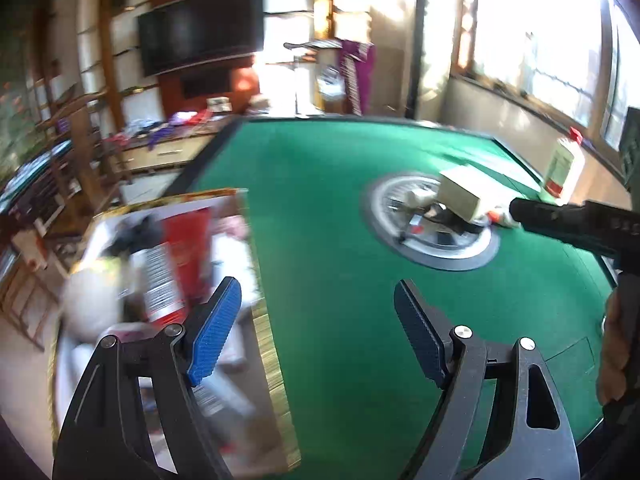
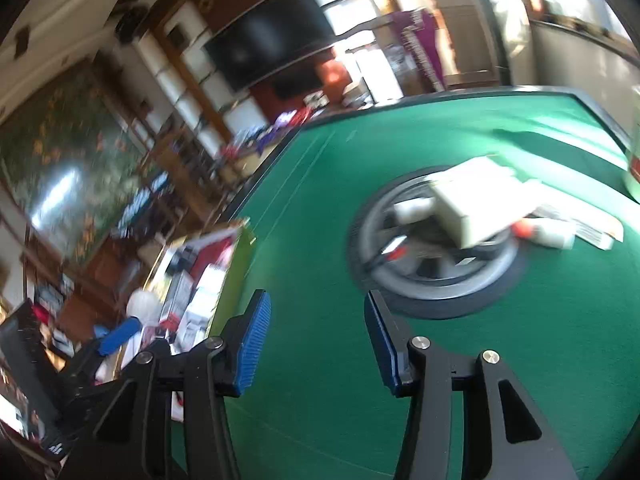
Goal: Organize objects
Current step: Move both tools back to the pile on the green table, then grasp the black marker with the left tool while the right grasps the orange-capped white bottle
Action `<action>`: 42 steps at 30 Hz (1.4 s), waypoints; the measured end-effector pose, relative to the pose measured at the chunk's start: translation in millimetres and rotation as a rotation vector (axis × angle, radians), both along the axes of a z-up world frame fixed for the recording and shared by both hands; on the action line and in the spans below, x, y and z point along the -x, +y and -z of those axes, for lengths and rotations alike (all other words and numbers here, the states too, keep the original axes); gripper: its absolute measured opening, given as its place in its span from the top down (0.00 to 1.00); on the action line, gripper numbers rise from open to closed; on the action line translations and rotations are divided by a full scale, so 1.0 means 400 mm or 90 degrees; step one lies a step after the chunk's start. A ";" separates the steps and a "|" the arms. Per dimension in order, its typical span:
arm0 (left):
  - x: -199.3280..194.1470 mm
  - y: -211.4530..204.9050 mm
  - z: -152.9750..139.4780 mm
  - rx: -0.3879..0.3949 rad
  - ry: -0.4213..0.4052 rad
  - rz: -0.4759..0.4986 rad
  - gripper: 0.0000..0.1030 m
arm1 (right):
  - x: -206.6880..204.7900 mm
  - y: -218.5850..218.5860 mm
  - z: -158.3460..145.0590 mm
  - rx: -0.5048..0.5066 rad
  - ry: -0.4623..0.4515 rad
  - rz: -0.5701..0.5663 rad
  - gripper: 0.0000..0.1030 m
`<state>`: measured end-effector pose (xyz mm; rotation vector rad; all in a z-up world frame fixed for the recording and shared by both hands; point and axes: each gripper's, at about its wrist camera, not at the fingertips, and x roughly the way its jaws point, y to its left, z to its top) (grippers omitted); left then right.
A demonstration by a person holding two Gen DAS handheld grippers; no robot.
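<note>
My left gripper (image 1: 318,332) is open over the green felt table (image 1: 340,184), with nothing between its blue pads. Just left of it stands a gold-rimmed box (image 1: 276,360) holding a red carton (image 1: 188,248), a printed can (image 1: 158,280) and a white round thing (image 1: 86,296). My right gripper (image 2: 318,342) is also open and empty above the felt. Ahead of it a white box (image 2: 472,204) lies on the round grey disc (image 2: 436,280) in the table's middle. A small red-capped bottle (image 2: 548,234) and a flat packet (image 2: 584,224) lie beside the box.
A tall white bottle with a red cap (image 1: 564,168) stands near the table's far right edge. The other tool's black body (image 1: 580,226) and a hand (image 1: 614,344) reach in from the right. Shelves, a dark screen (image 1: 200,28) and cluttered furniture lie beyond the table.
</note>
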<state>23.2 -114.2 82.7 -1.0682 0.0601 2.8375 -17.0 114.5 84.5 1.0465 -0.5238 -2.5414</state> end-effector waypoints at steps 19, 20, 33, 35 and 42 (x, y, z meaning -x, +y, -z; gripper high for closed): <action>0.448 0.277 0.206 0.041 -0.170 0.063 0.52 | 0.017 0.291 0.045 0.069 -0.006 0.168 0.51; 0.451 0.270 0.207 0.021 -0.173 0.061 0.61 | 0.019 0.292 0.046 0.068 -0.004 0.170 0.51; 0.244 0.163 0.210 -0.042 -0.156 0.055 0.86 | 0.177 0.344 0.149 0.025 -0.089 0.198 0.51; 0.246 0.158 0.212 -0.047 -0.154 0.062 0.86 | 0.226 0.341 0.160 -0.002 -0.092 0.192 0.51; 0.244 0.137 0.213 -0.065 -0.149 0.076 0.86 | 0.293 0.332 0.210 -0.041 -0.084 0.153 0.51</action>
